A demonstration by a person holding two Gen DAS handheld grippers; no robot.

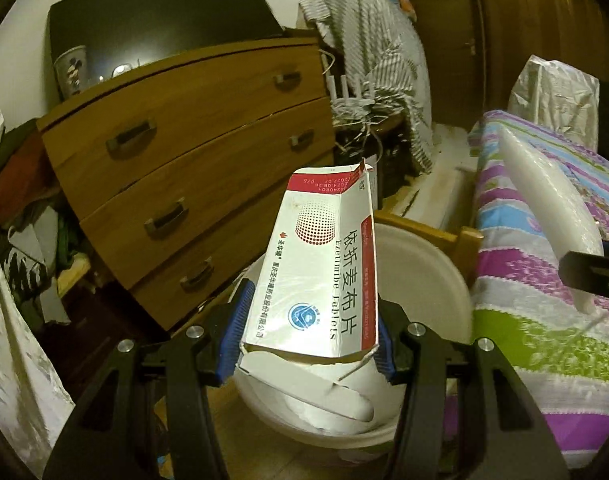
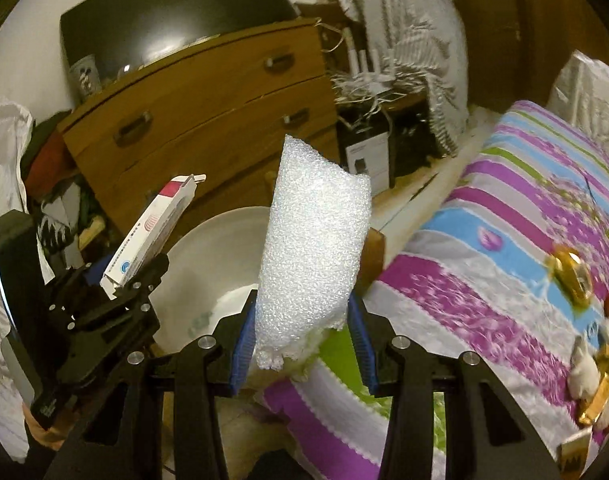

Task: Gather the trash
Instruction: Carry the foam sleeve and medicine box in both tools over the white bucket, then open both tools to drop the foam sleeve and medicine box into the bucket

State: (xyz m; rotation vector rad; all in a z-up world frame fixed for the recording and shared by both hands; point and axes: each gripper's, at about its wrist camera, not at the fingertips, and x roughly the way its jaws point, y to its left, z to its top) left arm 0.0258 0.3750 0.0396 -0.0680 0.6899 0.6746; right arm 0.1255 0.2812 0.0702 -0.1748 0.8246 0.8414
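Note:
My left gripper (image 1: 310, 332) is shut on a red-and-white tablet box (image 1: 316, 264), held upright over a white round bin (image 1: 432, 276) on the floor. The same box (image 2: 148, 236) and left gripper (image 2: 116, 280) show at the left of the right wrist view, above the bin (image 2: 208, 248). My right gripper (image 2: 302, 336) is shut on a white foam piece (image 2: 312, 256) that stands up between its blue pads, near the bin's right rim. That foam piece (image 1: 552, 208) also appears at the right edge of the left wrist view.
A wooden chest of drawers (image 1: 192, 152) stands behind the bin, with a dark TV (image 1: 156, 20) on top. A bed with a striped floral cover (image 2: 504, 248) fills the right; gold wrappers (image 2: 572, 276) lie on it. Clothes pile (image 1: 28, 208) at left, striped cloth (image 1: 376, 60) hangs behind.

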